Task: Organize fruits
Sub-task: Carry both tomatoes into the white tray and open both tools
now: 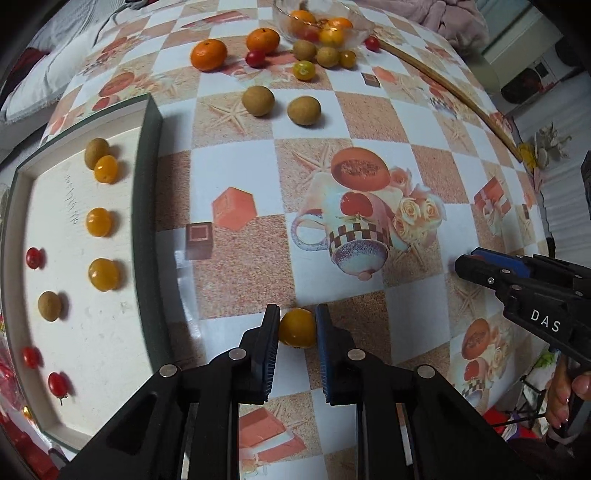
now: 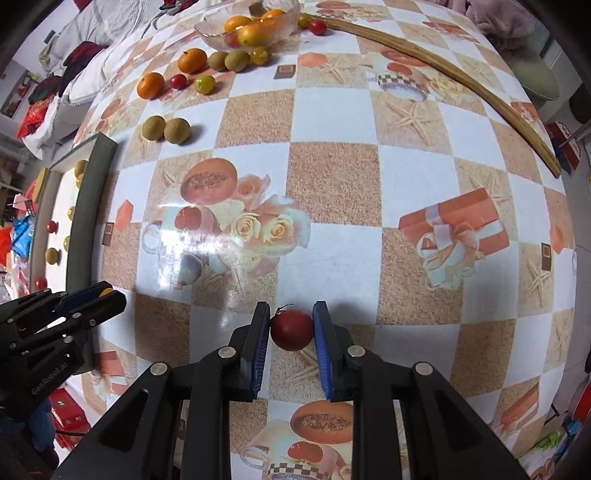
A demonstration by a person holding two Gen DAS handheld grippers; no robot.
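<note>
2 fruits are in hand at once. The left gripper (image 1: pixel 297 326) is closed on a yellow tomato (image 1: pixel 297 328), its pads touching both sides, and the right gripper (image 2: pixel 291 328) is clamped on a red tomato (image 2: pixel 291 329) with a short stem at its upper left. Both fruits hang low over the checked surface (image 2: pixel 332 177); whether they touch it I cannot tell.

The tray (image 1: pixel 147 206) lies to the left, its dark raised rim facing the grippers. Inside, yellow tomatoes run in a column near that rim, red ones sit along the far side, and brown longans lie among them. So the step in hand looks like carrying each fruit to its own kind: the yellow one to the near column, the red one further across.

To do this well, I would keep the squeeze light, since tomato skin splits easily, and lift each fruit above the rim rather than sliding it in. The left gripper is nearer the tray and should probably go first, leaving the right room to follow without the arms crossing. Set each fruit down in a free spot apart from its neighbours; round fruit will roll if nudged.

Open surface between grippers and tray is bare. The loose oranges, longans and glass bowl (image 1: pixel 321 20) stand well apart at the far end, and a wooden stick (image 2: pixel 443 70) lies by the far right edge.
</note>
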